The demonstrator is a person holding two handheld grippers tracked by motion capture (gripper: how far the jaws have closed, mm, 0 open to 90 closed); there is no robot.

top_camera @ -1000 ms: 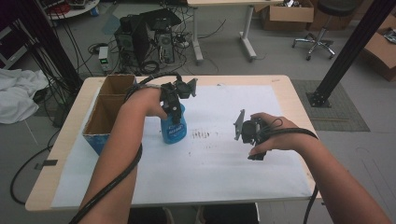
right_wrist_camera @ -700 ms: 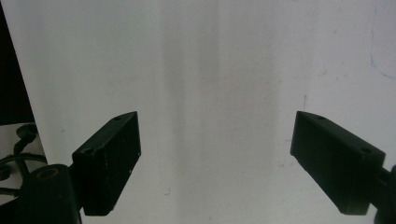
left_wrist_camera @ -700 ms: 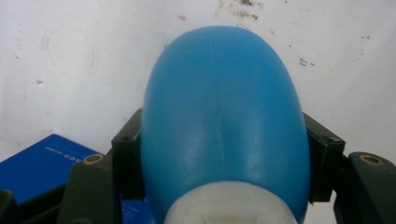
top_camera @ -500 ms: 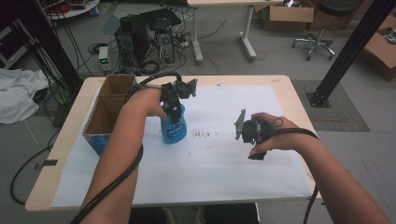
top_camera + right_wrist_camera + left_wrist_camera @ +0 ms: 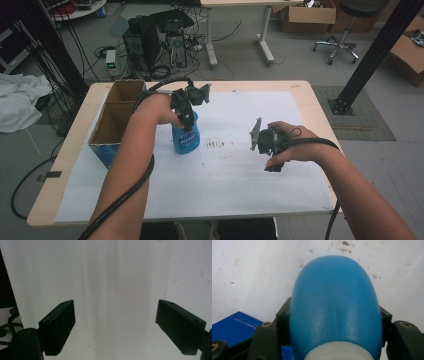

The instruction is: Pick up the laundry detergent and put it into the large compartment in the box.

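Note:
A blue bottle (image 5: 186, 139) with a white label stands upright on the white paper sheet (image 5: 220, 175), left of the table's middle. My left gripper (image 5: 187, 116) comes down on it from above and is shut on its upper part. In the left gripper view the blue bottle (image 5: 335, 305) sits between the two black jaws, with a white collar at the bottom edge. My right gripper (image 5: 269, 146) hovers over the paper at the right, pointing down. Its jaws stand wide apart in the right gripper view, my right gripper (image 5: 115, 322) holding nothing above bare paper.
An open cardboard box (image 5: 116, 120) with a blue front stands at the table's left edge, close to my left forearm. Dark specks (image 5: 216, 145) mark the paper between the bottle and the right hand. Cables, computers and chairs lie on the floor beyond the table.

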